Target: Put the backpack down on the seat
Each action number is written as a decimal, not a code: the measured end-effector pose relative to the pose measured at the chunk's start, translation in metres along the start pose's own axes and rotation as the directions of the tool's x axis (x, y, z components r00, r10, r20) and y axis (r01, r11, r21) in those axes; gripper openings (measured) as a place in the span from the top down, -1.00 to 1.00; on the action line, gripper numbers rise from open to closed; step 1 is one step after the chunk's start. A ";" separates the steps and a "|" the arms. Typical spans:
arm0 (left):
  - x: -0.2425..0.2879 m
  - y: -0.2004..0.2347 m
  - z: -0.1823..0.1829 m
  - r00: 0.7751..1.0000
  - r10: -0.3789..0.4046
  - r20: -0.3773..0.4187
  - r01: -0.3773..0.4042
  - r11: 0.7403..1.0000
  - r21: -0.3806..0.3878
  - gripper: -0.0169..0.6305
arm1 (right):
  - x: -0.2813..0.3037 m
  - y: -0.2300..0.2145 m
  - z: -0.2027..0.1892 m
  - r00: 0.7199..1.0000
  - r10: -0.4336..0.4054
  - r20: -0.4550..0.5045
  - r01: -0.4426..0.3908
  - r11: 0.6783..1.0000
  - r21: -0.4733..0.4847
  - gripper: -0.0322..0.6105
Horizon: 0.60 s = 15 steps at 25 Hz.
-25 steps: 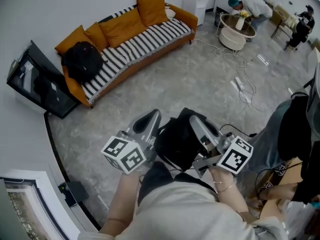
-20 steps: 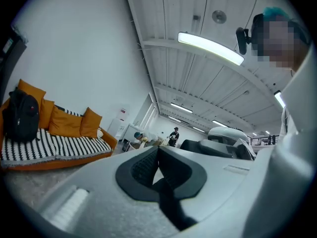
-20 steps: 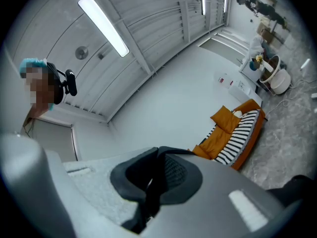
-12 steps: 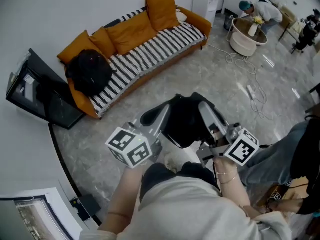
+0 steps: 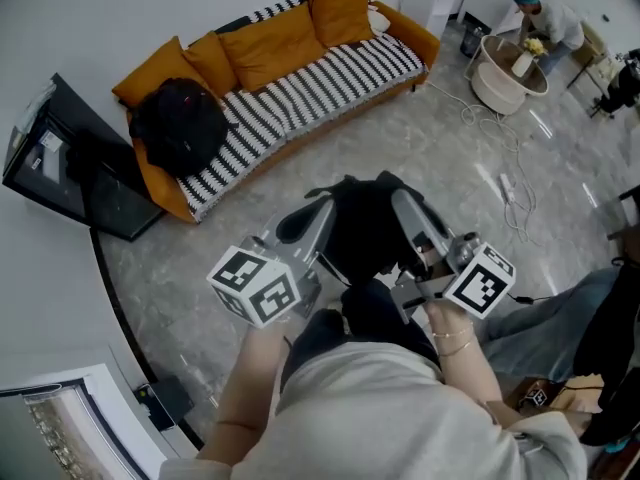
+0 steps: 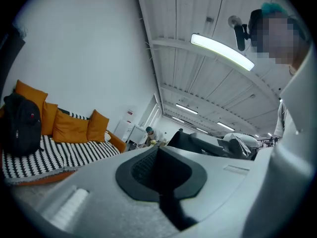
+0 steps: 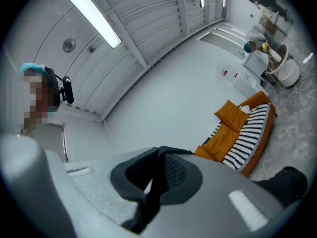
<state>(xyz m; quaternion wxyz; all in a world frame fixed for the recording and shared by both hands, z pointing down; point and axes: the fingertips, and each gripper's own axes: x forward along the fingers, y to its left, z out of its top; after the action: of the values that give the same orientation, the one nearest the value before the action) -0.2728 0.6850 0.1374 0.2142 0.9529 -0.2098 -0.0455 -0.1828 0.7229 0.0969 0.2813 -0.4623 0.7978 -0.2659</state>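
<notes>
I hold a black backpack (image 5: pixel 362 230) in the air between both grippers, above grey floor in front of the orange sofa (image 5: pixel 300 108) with its striped seat cover. My left gripper (image 5: pixel 322 208) is at its upper left and my right gripper (image 5: pixel 400 200) at its upper right. Both are shut on thin black strap material, which runs between the pads in the left gripper view (image 6: pixel 158 155) and the right gripper view (image 7: pixel 161 155). A second black backpack (image 5: pixel 180 128) sits on the sofa's left end, also seen in the left gripper view (image 6: pixel 20 125).
A black framed panel (image 5: pixel 70 168) leans on the wall left of the sofa. Cables (image 5: pixel 505 183) trail over the floor at right. A person (image 5: pixel 545 13) bends over a round tub (image 5: pixel 510 73) at far right. Dark clothing (image 5: pixel 610 348) hangs at the right edge.
The held backpack and both grippers have risen in the head view and come nearer the sofa. Both grips are unchanged.
</notes>
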 end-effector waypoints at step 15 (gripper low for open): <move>0.135 0.109 0.047 0.998 0.062 0.019 -0.063 0.998 0.009 0.93 | 0.111 -0.115 0.063 0.996 0.063 -0.069 -0.064 0.998 -0.005 0.87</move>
<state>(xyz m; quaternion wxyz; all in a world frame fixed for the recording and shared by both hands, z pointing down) -0.1996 0.5205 0.1423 0.2088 0.9464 -0.2417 -0.0469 -0.1172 0.5645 0.1093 0.2601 -0.4281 0.8223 -0.2699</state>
